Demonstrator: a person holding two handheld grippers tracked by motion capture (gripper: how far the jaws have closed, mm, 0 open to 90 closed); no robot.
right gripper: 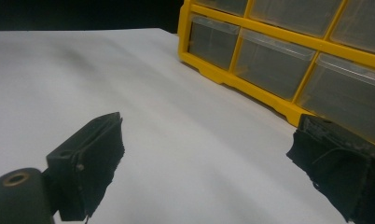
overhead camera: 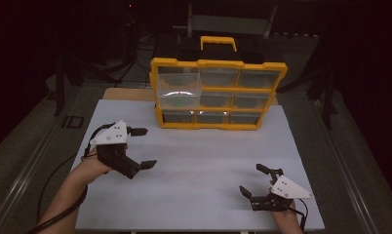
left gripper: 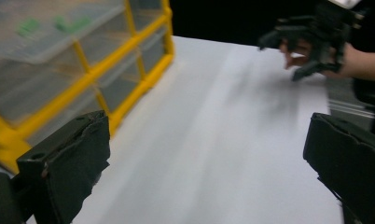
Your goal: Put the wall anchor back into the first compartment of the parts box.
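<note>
We are holding both grippers, left (overhead camera: 141, 147) and right (overhead camera: 258, 180), released and empty, perhaps readying for the organizer (overhead camera: 218, 92).

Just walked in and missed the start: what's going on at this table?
A person holds a claw in each hand over a white table. The left claw and right claw are both open and empty. A yellow drawer organizer stands at the far edge, its top-left drawer pulled out. Nothing is being gripped yet.
</note>
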